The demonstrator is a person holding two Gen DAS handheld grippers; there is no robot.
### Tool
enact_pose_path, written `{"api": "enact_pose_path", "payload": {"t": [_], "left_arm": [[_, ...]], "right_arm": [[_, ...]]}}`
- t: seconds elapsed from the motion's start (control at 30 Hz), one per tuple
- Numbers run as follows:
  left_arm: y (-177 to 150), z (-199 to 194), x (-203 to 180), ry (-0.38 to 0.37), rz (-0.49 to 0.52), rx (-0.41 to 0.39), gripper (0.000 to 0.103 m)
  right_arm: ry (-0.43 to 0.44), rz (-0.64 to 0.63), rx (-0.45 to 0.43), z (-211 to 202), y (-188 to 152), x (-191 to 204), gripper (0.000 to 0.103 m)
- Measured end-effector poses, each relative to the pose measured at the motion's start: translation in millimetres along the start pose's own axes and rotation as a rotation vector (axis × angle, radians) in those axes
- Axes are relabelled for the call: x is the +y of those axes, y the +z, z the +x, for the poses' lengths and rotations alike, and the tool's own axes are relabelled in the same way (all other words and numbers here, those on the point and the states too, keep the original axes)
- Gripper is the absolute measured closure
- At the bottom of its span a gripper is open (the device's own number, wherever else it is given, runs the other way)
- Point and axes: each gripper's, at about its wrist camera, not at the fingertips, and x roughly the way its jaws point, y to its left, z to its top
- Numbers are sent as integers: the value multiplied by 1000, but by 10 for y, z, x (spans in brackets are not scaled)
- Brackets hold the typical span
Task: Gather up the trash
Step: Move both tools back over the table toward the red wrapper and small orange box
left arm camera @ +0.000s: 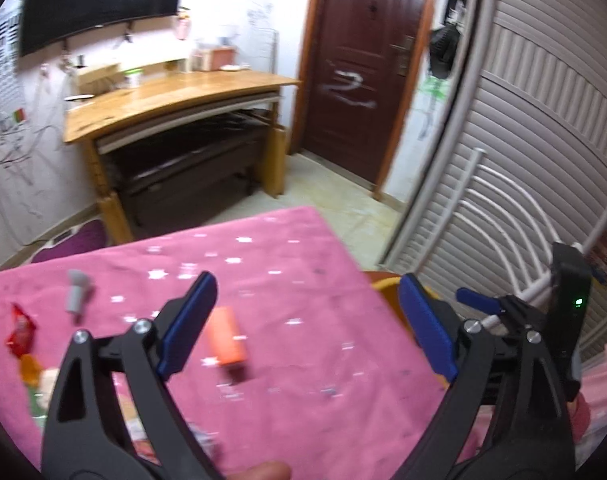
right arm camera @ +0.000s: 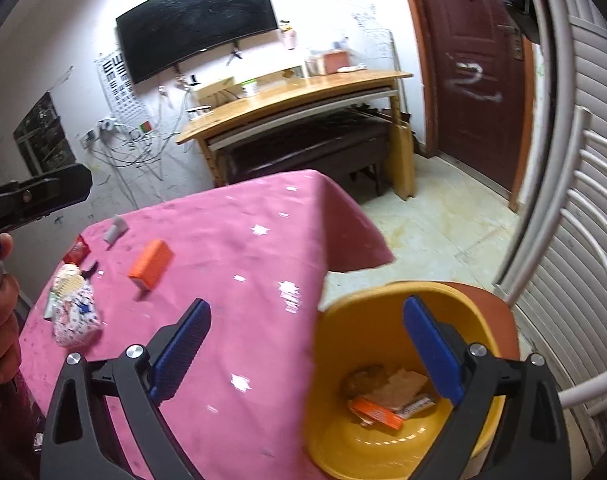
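While both the left gripper (left arm camera: 303,320) and right gripper (right arm camera: 307,352) gaped wide and empty, the orange box (left arm camera: 226,339) lay on the pink cloth (left arm camera: 303,240); a hasty grab risked bunching cloth, missing the yellow bin (right arm camera: 343,320).

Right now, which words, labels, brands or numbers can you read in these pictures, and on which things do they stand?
None can be read with certainty.
Red wrapper: print too blurred.
Patterned packet: coloured print, too small.
Orange carton in the yellow bin: marks too blurred.
Wall chart: rows of symbols, no readable words.
Door: white scribble, not clearly a character.
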Motion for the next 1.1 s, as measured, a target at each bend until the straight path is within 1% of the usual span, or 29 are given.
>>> {"api": "enact_pose_path", "payload": {"t": [0.2,0.33,0.53,0.67,0.8,0.9,1.1], "left_arm": [[-13,-273,590,117,-33,-34,15],[-48,-390,973,186,-54,-32,15],[-119,-503,1570,259,-91,-20,15],[-212,-559,1946,284,-129,-6,15],[-276,-549,2203,302,-157,14,15],[-331,-521,2420,310,-177,34,15],[-447,-404,2660,318,-205,74,15]], "right_arm": [[25,-42,7,134,172,386,12],[33,-85,24,266,297,686,12],[59,-129,60,528,402,1132,12],[87,-158,89,706,433,1393,12],[84,-179,116,870,438,1576,12],[60,-200,137,975,431,1667,12],[16,-236,177,1177,386,1765,12]]}}
